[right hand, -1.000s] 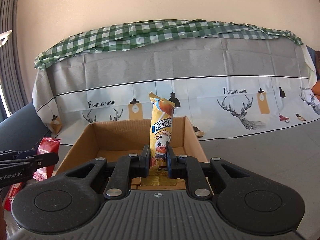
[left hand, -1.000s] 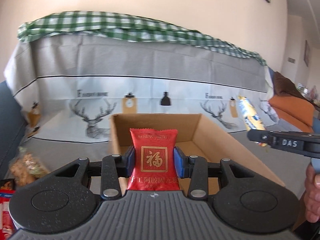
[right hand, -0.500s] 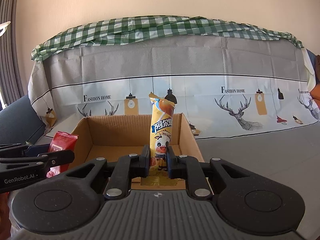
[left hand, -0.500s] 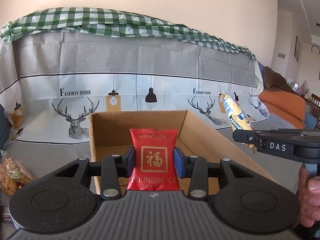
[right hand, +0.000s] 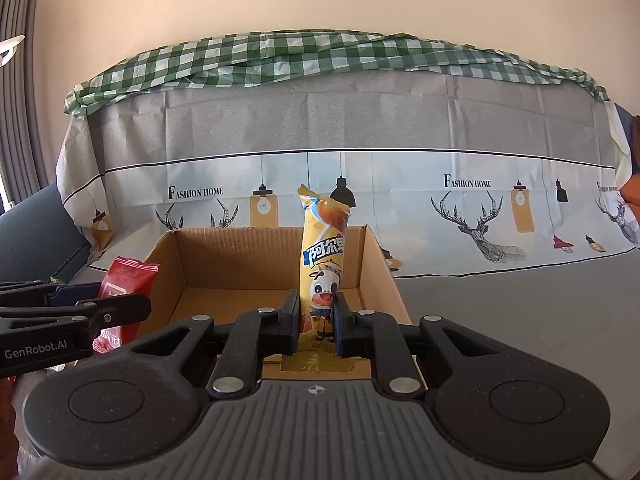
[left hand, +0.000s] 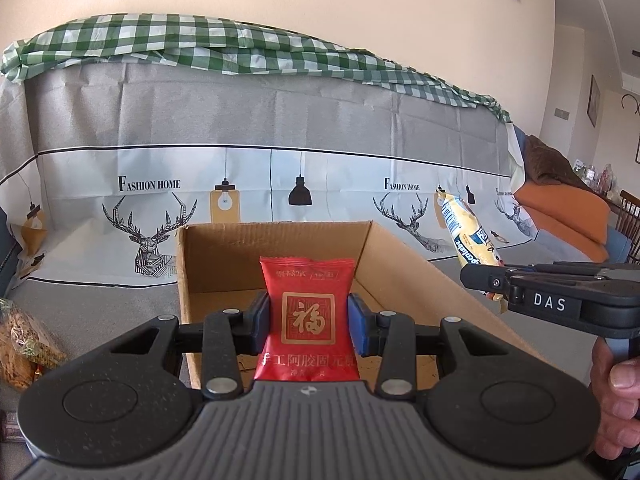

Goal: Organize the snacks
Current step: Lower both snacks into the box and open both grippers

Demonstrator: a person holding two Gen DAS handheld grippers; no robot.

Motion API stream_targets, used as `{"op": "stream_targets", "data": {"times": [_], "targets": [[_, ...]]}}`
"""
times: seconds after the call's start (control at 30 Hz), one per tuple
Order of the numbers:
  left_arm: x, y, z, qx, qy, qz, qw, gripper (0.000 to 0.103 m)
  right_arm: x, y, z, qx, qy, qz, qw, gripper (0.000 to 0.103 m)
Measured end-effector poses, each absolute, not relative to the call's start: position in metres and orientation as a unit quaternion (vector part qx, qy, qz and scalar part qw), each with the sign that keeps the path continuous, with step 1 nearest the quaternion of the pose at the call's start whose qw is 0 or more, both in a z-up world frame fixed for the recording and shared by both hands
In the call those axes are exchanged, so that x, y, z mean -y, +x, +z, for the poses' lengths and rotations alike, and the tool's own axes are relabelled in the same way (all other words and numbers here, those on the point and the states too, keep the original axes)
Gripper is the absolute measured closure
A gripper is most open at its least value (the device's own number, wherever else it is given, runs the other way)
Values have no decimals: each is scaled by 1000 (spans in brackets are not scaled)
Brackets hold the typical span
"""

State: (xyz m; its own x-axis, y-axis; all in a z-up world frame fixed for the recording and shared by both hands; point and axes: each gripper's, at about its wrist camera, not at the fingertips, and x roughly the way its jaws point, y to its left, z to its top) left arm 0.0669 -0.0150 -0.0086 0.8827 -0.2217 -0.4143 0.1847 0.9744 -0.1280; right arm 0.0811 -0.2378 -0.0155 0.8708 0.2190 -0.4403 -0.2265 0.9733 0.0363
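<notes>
Left tongs (left hand: 308,322) pinching red packet (left hand: 307,312), right tongs (right hand: 317,322) pinching yellow stick snack (right hand: 322,268) — both held at the near edge of the open cardboard box (left hand: 276,258). Advise: move well over the box floor, go low, then release — one at a time.

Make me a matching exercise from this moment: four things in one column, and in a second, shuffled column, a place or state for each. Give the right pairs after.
Things
1. red packet
2. yellow tube snack
3. cardboard box
4. bag of brown snacks

Places or states
A. open, in front of both grippers
B. clamped in the left gripper
C. lying on the grey cover at the far left of the left wrist view
D. held upright in the right gripper

Pairs: 1-B, 2-D, 3-A, 4-C
</notes>
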Motion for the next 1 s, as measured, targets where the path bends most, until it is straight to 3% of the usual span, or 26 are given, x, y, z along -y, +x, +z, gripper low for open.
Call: {"op": "stream_targets", "data": {"times": [0.93, 0.97, 1.0], "targets": [[15, 68, -9, -221, -55, -116, 967, 58, 238, 83, -17, -230, -9, 112, 967, 85], [16, 69, -9, -225, -58, -121, 965, 57, 238, 83, -18, -231, -9, 109, 967, 82], [16, 69, -10, -230, -60, -125, 963, 54, 238, 84, -19, -231, -10, 104, 967, 67]]}}
